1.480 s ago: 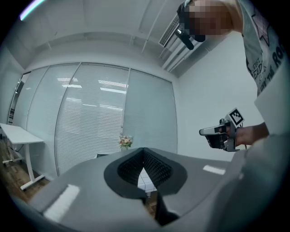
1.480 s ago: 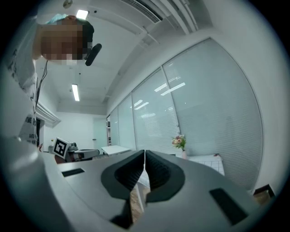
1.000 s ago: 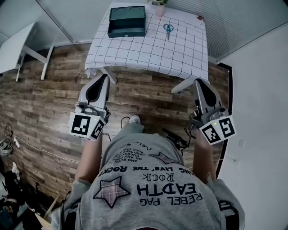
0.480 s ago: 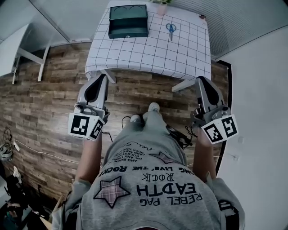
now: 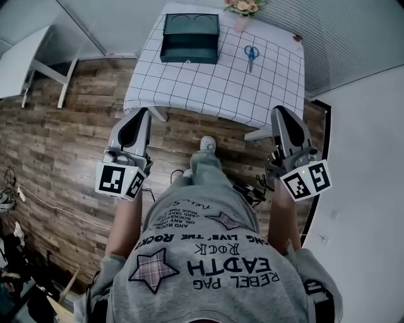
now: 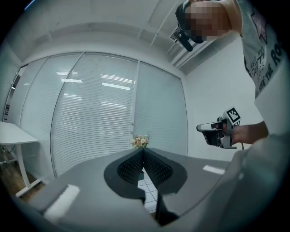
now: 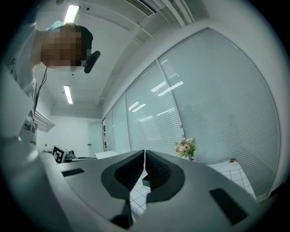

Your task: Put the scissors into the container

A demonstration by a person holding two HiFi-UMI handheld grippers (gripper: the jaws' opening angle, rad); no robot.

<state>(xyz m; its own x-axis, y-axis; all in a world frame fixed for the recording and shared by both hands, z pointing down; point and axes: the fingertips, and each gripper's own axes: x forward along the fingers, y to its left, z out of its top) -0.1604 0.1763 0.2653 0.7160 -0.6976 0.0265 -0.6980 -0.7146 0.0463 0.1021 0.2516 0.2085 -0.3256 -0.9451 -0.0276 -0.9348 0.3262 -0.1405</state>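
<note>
Blue-handled scissors are lying on the checked tablecloth, right of the dark green container. Left gripper and right gripper are hovering over wooden floor, jaws together, empty.

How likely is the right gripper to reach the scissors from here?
Probably not yet: the right gripper hangs short of the table, and the scissors lie toward its far side. Nothing stands between them.

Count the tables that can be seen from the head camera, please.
2. A table with a checked cloth stands ahead of the person, carrying the container, scissors and flowers. A plain white table stands at the left edge. More may be outside the view.
</note>
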